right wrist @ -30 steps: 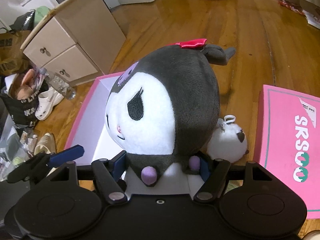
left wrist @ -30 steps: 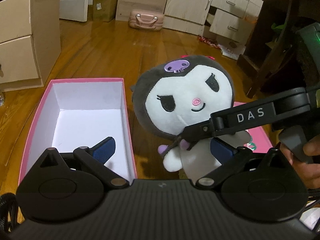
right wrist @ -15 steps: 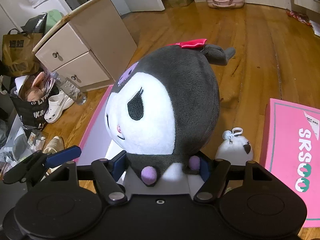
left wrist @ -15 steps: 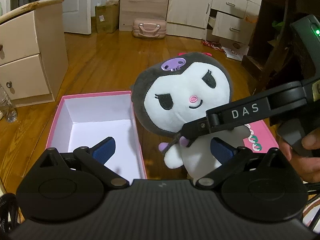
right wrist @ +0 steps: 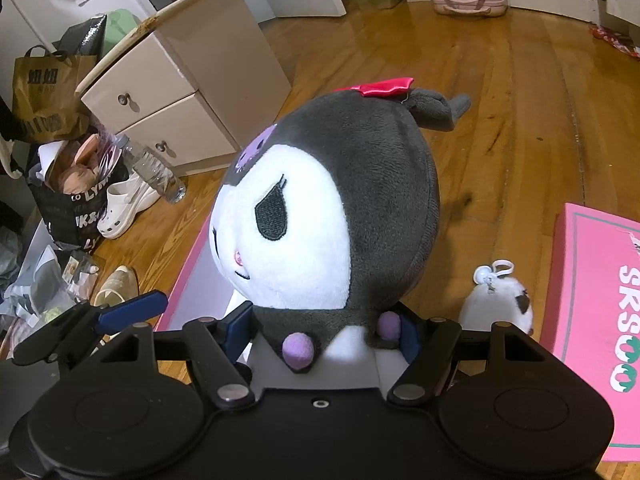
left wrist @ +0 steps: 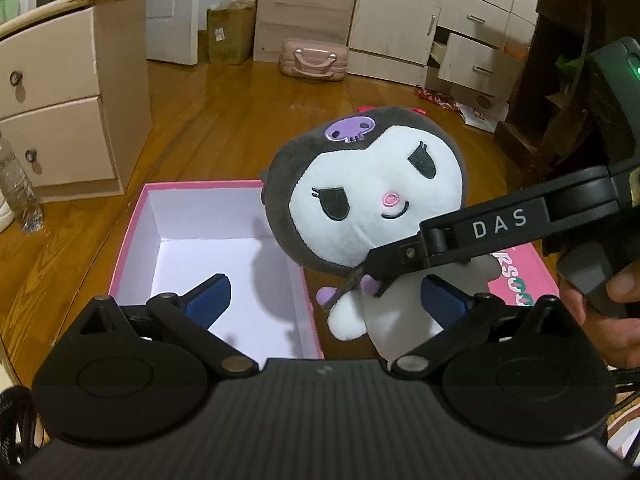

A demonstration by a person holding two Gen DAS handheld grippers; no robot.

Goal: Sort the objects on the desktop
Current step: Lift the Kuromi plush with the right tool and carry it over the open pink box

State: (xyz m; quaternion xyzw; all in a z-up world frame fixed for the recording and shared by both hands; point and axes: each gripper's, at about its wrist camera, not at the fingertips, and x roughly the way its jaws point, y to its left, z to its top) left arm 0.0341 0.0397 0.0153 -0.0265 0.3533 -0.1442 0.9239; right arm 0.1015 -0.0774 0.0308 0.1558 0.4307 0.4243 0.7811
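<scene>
1. Right hand-held gripper [right wrist: 324, 330]: blue pads clamped on the body of the black-and-white plush doll with red bow [right wrist: 332, 208], just under its head; doll upright, held in the air.
2. Left hand-held gripper [left wrist: 326, 298]: jaws wide apart, holding nothing.
3. Open pink cardboard box with white inside [left wrist: 132, 236] sits left of the doll.
4. Pink box lid [right wrist: 592, 300] lies right; small white fluffy keychain toy [right wrist: 500, 304] just left of it.

There is one big plush doll [right wrist: 340, 208] and one small fluffy white toy [right wrist: 498, 306]. There is one open pink box [left wrist: 208, 240] and one pink lid [right wrist: 596, 320]. There are two grippers, a left gripper [left wrist: 326, 300] and a right gripper [right wrist: 324, 328].
</scene>
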